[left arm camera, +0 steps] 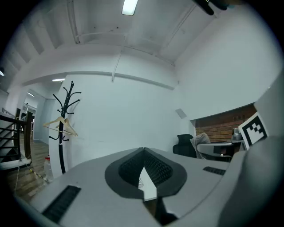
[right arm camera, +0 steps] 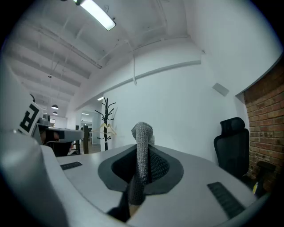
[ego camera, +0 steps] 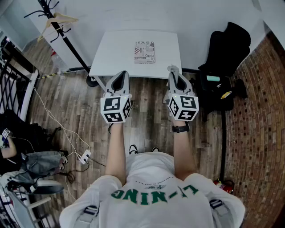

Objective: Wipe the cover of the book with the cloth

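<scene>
I take this for an office workroom: a white table (ego camera: 113, 55) stands on plank flooring (ego camera: 147, 104), with a black swivel chair (ego camera: 228, 46) by a brick wall (right arm camera: 266, 119). A coat stand (left arm camera: 65, 116) carries a hanger (left arm camera: 61, 126), strip lighting (right arm camera: 95, 14) runs overhead, and another desk (left arm camera: 215, 147) sits further back.

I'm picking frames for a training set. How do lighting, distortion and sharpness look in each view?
Head view: even light, sharp, mild wide-angle bending at the edges, book clearly patterned. Left gripper view: strong fisheye, black corners, ceiling lamp blown out. Right gripper view: same fisheye, bright lamp strip, cloth weave crisp.
</scene>
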{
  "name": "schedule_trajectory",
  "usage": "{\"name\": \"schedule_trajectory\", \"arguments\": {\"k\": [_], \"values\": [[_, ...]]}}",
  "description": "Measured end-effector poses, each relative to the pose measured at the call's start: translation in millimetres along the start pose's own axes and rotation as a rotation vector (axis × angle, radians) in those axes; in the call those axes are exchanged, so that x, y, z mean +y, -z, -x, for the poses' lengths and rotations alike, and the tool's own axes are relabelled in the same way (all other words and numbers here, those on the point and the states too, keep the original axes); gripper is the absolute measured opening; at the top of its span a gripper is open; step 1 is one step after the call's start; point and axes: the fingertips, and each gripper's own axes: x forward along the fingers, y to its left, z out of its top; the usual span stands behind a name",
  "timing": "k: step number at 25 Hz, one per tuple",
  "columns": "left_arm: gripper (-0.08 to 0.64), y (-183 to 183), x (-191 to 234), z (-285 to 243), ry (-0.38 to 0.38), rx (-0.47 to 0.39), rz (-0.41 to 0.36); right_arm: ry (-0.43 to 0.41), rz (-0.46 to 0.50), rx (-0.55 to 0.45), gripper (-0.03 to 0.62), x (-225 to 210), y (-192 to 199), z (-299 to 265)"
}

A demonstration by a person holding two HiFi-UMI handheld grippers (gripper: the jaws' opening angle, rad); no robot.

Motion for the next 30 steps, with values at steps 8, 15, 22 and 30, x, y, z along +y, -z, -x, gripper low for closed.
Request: {"name": "schedule_trajectory", "arguments": {"k": [8, 15, 22, 30], "values": [[0.006, 3.9, -22.8, -17.5, -0.006, 0.001, 0.025, -0.035, -0.017, 0.020, 0.044, -26.4, 3.2, 1.7], [0.006, 21.7, -50.2, -43.5, 0.037, 0.033, 0.012, -0.112, -0.085, 0.034, 0.035, -44.7, 11.6, -12.2], [0.006, 36.0, -17.0, -113.6, 0.048, 0.041, 0.006, -0.083, -0.074, 0.055, 0.031, -56.4, 29.9, -85.4], [0.006, 19.2, 79.5, -258.0, 0.110, 0.039, -0.016, -0.022, -0.096, 0.064, 0.031, -52.9, 18.1, -263.2]]}}
